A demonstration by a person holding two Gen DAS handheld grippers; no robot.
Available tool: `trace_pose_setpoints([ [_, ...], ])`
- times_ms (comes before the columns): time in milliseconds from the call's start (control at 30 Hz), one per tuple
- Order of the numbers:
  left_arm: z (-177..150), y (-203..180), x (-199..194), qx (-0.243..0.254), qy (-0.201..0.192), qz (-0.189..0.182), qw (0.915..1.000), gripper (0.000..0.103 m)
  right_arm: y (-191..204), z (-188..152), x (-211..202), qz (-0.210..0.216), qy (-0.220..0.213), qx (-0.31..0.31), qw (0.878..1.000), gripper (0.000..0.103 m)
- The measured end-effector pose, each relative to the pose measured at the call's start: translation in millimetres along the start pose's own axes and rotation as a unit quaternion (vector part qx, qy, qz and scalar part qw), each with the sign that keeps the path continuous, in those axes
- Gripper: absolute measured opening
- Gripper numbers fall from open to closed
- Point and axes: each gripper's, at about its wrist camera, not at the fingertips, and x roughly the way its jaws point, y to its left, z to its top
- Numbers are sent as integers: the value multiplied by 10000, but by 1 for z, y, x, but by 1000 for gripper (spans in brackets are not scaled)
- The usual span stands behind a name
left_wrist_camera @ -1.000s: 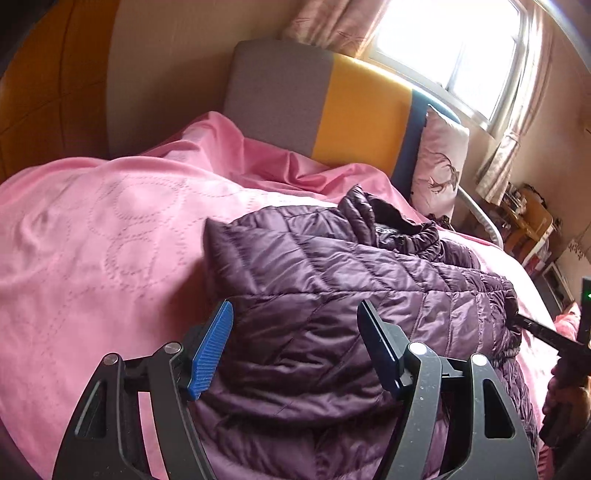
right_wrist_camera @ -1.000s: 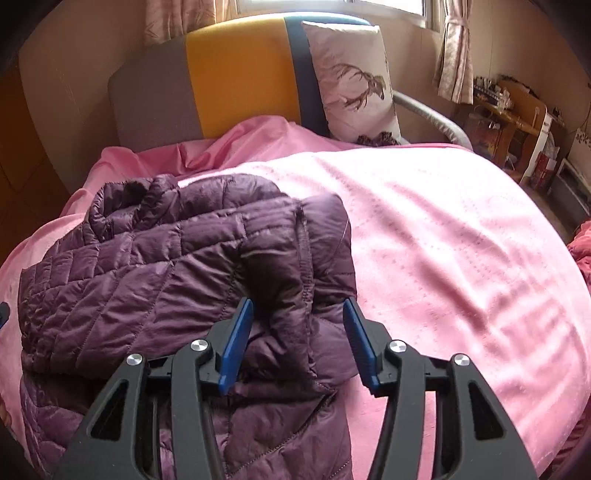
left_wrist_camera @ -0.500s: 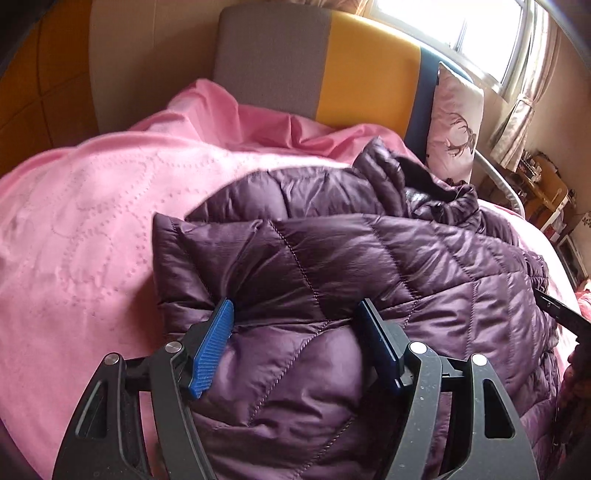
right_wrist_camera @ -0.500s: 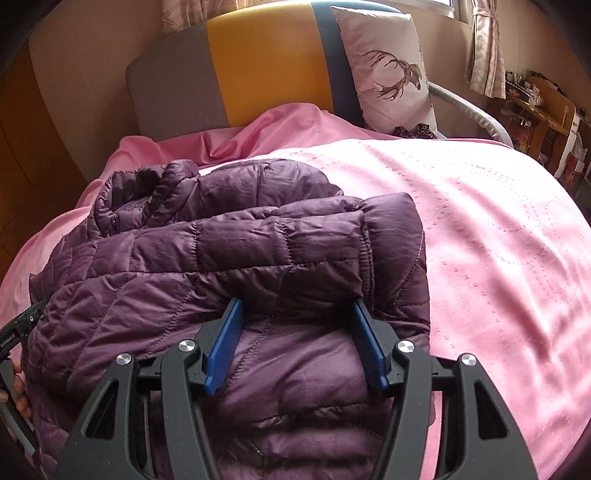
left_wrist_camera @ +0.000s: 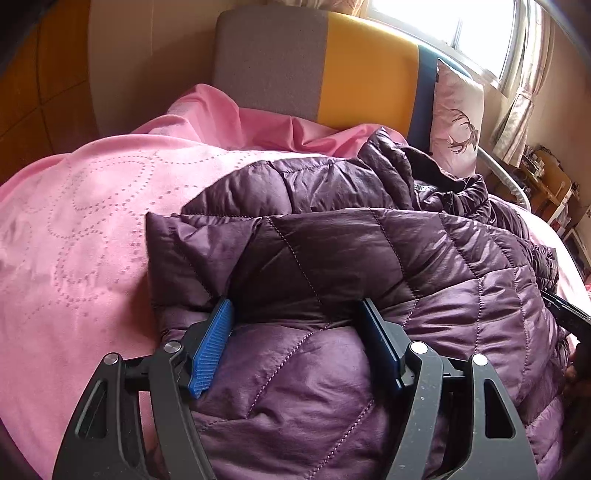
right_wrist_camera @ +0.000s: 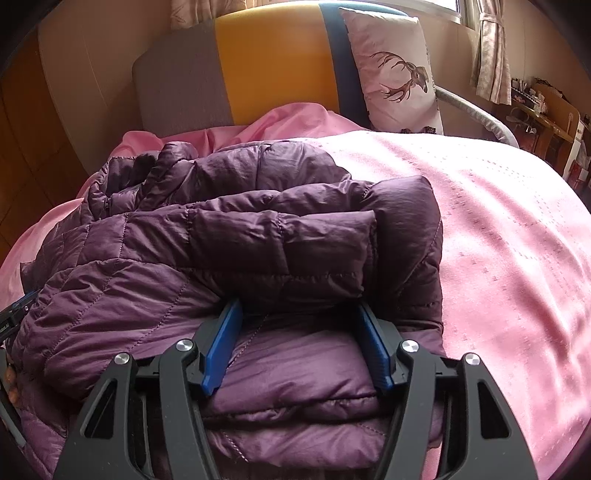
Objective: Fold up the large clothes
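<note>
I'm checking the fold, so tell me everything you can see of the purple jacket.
The jacket is a dark purple quilted puffer with shiny, thin-looking fabric and stitched diamond and bar panels. It lies on the pink bedspread, folded over on itself in puffy layers, its collar bunched toward the headboard. A zipper shows near the collar. The open left tongs and open right tongs straddle its near folded edge.

Light: daylight from window (left_wrist_camera: 476, 33) at upper right, overexposed to white | Sheen: soft highlights on purple jacket (left_wrist_camera: 369, 266); pink bedspread (right_wrist_camera: 509, 236) brightly lit | Shadow: dark band under the jacket fold | Optics: strong fisheye bowing, black vignette at corners | Focus: centre sharp, far-right shelf (right_wrist_camera: 546, 107) soft.
</note>
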Motion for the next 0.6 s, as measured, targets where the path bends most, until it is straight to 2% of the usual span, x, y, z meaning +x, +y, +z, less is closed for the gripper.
trace_pose_setpoints([
  [33, -1, -2, -8, -32, -30, 65, 10000, 71, -1, 1, -3, -12, 6, 7, 10000, 67],
  [67, -4, -2, -17, -71, -60, 123, 9999, 78, -2, 1, -5, -145, 58, 37, 9999, 84],
  [100, -8, -1, -29, -134, -135, 151, 9997, 81, -4, 1, -8, -169, 118, 118, 9997, 87],
  [133, -12, 0, -38, -178, -207, 143, 9995, 85, -6, 1, -13, -87, 121, 195, 9997, 87],
  [267, -37, 11, -66, -310, -280, 180, 9990, 85, -10, -9, -39, -31, 68, 187, 9998, 90],
  [433, -72, 24, -91, -498, -148, 180, 9985, 85, -17, -33, -61, -36, 436, 97, 9990, 95],
  [600, -105, 27, -117, -410, -99, 201, 9989, 85, -26, -68, -79, -27, 808, 112, 9967, 95],
])
